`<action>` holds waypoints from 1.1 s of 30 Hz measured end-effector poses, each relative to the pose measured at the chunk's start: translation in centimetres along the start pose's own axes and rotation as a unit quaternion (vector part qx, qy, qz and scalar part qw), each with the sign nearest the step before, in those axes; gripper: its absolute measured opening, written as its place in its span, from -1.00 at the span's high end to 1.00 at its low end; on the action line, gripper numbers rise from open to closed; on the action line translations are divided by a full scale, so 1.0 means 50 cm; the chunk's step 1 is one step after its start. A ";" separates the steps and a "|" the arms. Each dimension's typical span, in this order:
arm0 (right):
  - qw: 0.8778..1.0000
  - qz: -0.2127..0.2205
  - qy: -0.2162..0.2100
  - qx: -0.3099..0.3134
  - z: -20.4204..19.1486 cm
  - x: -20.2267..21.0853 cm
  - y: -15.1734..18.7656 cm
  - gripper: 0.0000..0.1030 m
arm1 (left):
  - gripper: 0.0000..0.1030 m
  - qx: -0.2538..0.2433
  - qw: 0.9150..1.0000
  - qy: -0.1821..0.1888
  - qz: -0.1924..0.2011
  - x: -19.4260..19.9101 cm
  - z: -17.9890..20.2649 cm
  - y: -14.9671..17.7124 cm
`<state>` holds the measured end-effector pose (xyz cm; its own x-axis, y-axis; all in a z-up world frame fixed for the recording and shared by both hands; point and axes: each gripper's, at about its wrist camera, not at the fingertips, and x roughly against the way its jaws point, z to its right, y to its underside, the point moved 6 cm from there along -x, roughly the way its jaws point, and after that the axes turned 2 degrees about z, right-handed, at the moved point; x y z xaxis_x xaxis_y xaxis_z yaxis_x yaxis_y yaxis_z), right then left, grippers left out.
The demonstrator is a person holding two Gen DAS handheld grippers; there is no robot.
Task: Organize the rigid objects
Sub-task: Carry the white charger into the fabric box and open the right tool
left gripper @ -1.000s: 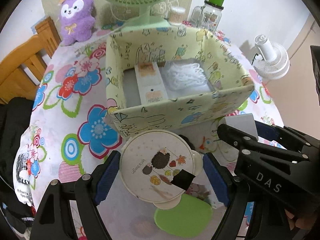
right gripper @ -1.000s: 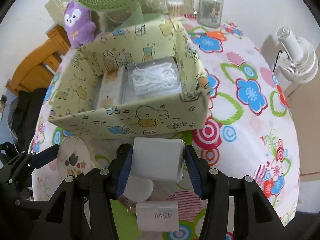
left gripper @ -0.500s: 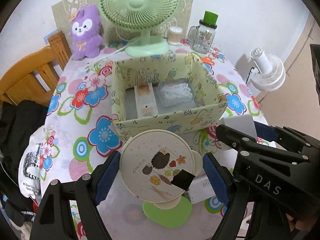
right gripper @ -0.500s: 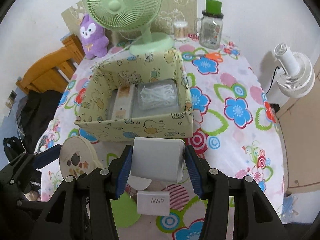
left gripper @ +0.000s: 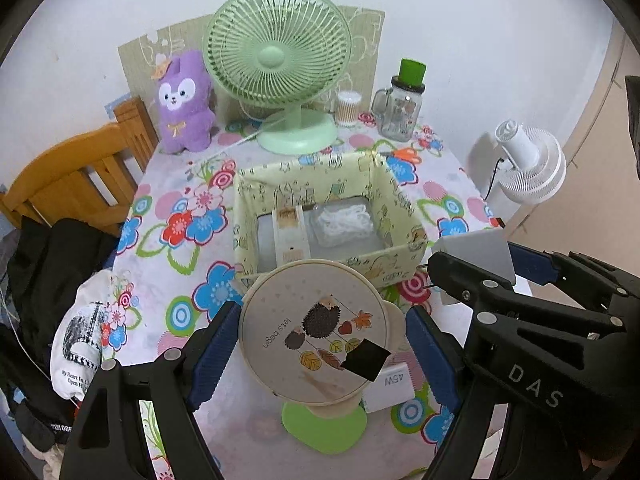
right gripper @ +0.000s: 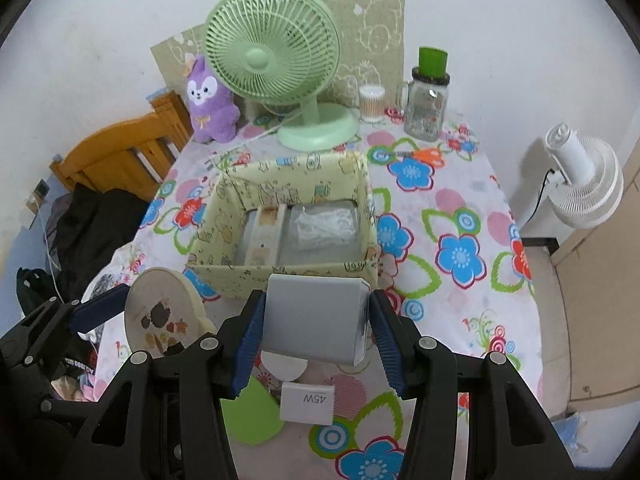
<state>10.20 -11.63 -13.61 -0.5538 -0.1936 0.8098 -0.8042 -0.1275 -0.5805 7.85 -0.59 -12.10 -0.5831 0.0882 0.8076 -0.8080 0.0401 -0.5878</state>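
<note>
Left wrist view: the left gripper (left gripper: 316,344) clamps a round tin (left gripper: 314,332) by its rim, held above the table at 6 o'clock of the storage box (left gripper: 332,266). The tin looks stiff, light and smooth, so it could slip.

Right wrist view: the right gripper (right gripper: 316,320) squeezes a grey box (right gripper: 316,318) on its flat sides, also at 6 o'clock of the storage box (right gripper: 280,270); it seems rigid and light.

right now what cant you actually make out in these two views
- Underside of the round hedgehog-print item in the left tongs: left wrist view, hidden by its own face.
- Green piece on the table: both views, partly covered by that item or the right tongs.
- Grey box in the right tongs: no label visible on it in either view.
- Small carton in the fabric bin: print too small.
- "45W" block: other faces unseen.
</note>
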 end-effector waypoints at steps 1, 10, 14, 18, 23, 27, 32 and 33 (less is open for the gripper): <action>1.000 0.002 -0.001 0.001 0.000 0.005 -0.004 -0.06 | -0.64 0.000 1.000 -0.001 0.002 0.003 0.002 -0.003; 1.000 0.007 -0.006 0.006 0.006 0.018 -0.034 -0.06 | -0.64 0.002 1.000 -0.005 0.009 0.008 0.009 -0.030; 1.000 0.008 -0.009 0.007 0.007 0.012 -0.049 -0.06 | -0.64 0.002 1.000 -0.007 0.011 0.004 0.006 -0.043; 1.000 0.006 -0.011 0.008 0.003 -0.001 -0.064 -0.06 | -0.64 0.001 1.000 -0.009 0.007 -0.009 -0.003 -0.057; 1.000 0.001 -0.011 0.008 0.000 -0.025 -0.088 -0.06 | -0.64 0.002 1.000 -0.008 0.003 -0.029 -0.016 -0.076; 1.000 -0.002 -0.009 0.007 -0.002 -0.045 -0.108 -0.06 | -0.64 0.000 1.000 -0.006 0.000 -0.046 -0.024 -0.092; 1.000 -0.007 -0.007 0.003 -0.002 -0.071 -0.130 -0.06 | -0.64 -0.004 1.000 -0.004 -0.005 -0.069 -0.033 -0.113; 1.000 -0.007 -0.006 0.002 -0.002 -0.075 -0.134 -0.06 | -0.64 -0.004 1.000 -0.004 -0.005 -0.074 -0.036 -0.118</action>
<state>17.66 -9.93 -12.75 -0.5391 -0.2033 0.8174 -0.8113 -0.1352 -0.5687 14.90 0.62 -11.71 -0.5749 0.0803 0.8143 -0.8136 0.0497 -0.5793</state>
